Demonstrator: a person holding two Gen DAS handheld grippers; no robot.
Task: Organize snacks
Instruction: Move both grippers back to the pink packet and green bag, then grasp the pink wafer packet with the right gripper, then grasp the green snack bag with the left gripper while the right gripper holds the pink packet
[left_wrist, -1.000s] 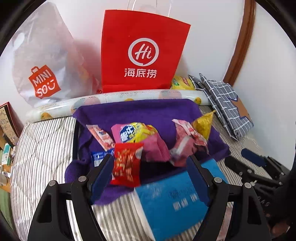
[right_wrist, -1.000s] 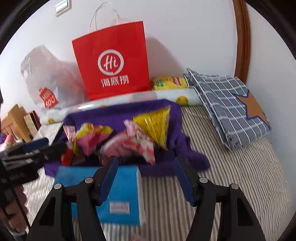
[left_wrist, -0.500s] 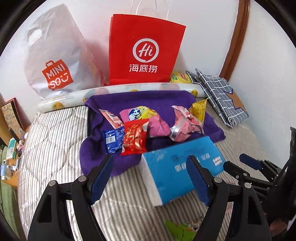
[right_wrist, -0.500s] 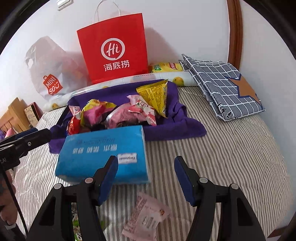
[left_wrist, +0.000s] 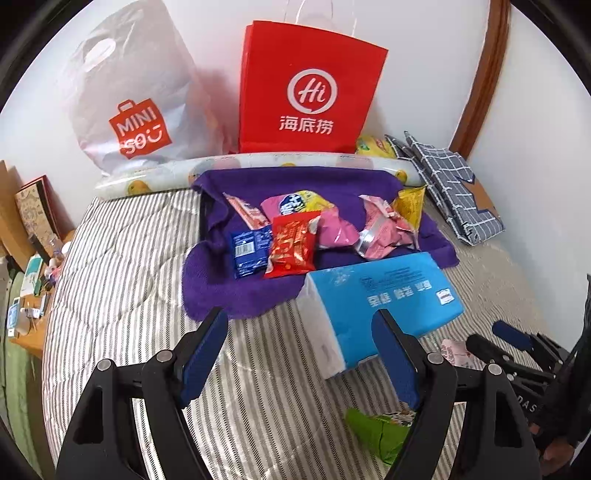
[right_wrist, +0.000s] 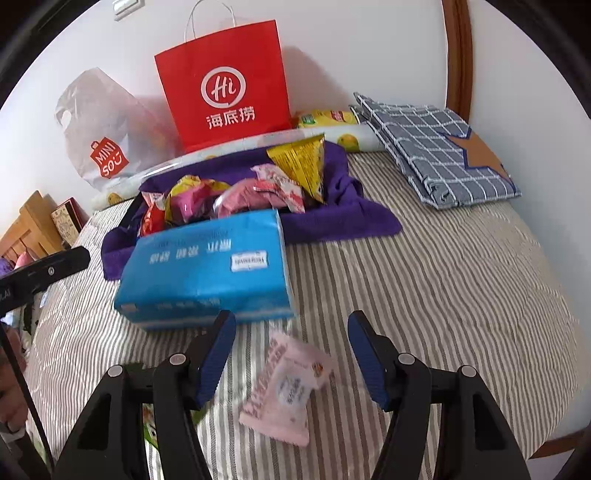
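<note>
Both grippers, left gripper (left_wrist: 301, 354) and right gripper (right_wrist: 291, 356), were black angular frames with silver pivot screws and ribbed blue pads (right_wrist: 216, 356) inside their fingers.

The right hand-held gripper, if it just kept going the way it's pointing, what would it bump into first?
Most likely the pale pink snack packet lying on the striped bedspread. It sits between the open fingers of the right hand-held gripper, nearer than the blue tissue pack. Depth is hard to judge through this lens.
</note>
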